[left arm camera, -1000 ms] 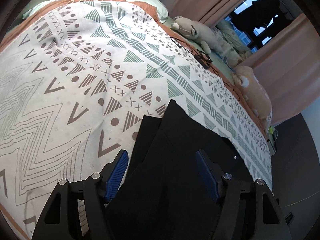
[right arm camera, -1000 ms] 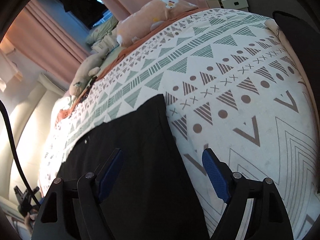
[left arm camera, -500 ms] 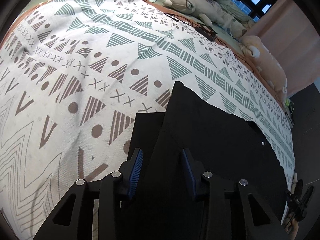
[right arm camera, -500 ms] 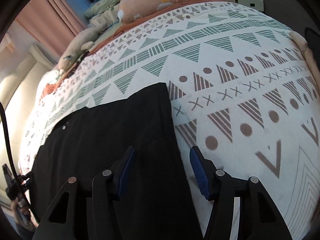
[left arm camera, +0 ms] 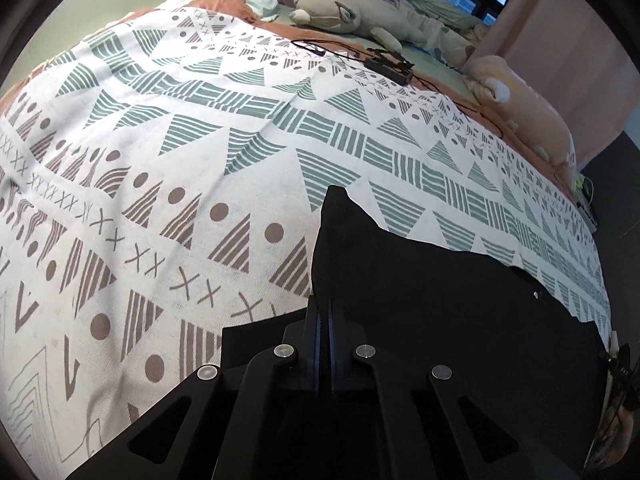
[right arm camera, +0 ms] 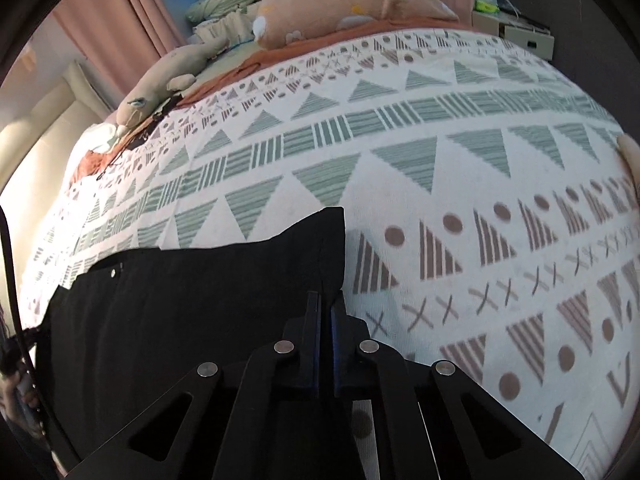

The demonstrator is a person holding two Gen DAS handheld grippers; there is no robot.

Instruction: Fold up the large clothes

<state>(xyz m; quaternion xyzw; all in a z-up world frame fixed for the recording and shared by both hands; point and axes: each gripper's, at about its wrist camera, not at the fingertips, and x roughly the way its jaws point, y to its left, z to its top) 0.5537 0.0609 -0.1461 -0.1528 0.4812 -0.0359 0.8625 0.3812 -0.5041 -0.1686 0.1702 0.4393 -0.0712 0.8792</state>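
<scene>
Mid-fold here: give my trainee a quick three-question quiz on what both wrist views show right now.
1. True or false: the left gripper is shut on the black fabric garment.
2. The right gripper pinches the garment's: A) edge B) button C) nothing.
3. What does the garment lie on?

Key: 1 true. 2 A. 3 the white bedspread with green and brown geometric print.

Left tool (left arm camera: 323, 312) clamped; right tool (right arm camera: 325, 306) clamped

Left claw (left arm camera: 323, 312) clamped on black garment (left arm camera: 420, 300), patterned bedspread (left arm camera: 200, 160).
</scene>
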